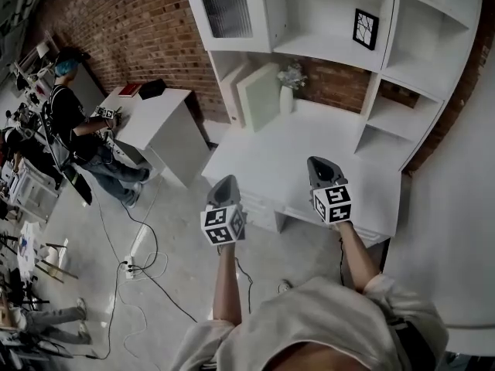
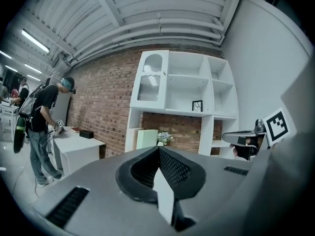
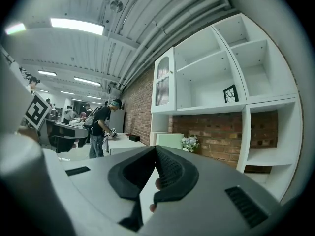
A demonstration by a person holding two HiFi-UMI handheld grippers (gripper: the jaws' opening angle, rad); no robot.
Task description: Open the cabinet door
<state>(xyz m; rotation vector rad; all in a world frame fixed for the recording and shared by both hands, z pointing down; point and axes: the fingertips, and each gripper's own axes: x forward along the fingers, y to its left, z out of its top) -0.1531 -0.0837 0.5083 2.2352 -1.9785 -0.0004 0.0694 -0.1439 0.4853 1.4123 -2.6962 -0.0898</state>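
The left claw (image 1: 224, 185) and right claw (image 1: 321, 168) are both clenched empty in front of the white shelf unit (image 1: 317, 14), whose ribbed-glass cabinet door (image 1: 226, 10), at its upper left, looks closed.

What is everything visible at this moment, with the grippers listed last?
shelf unit: one, white, against the brick wall
cabinet door: one, white with ribbed pane, upper left of unit, shut
framed picture: one, black, middle shelf
flower vase: one, white, on the unit's counter
panel: one, pale green, leaning beside the vase
side table: one, white, left of unit
box: one, black, on side table
bystander: one, dark shirt, at side table
left gripper: one, grey, fingers together, empty
right gripper: one, grey, fingers together, empty
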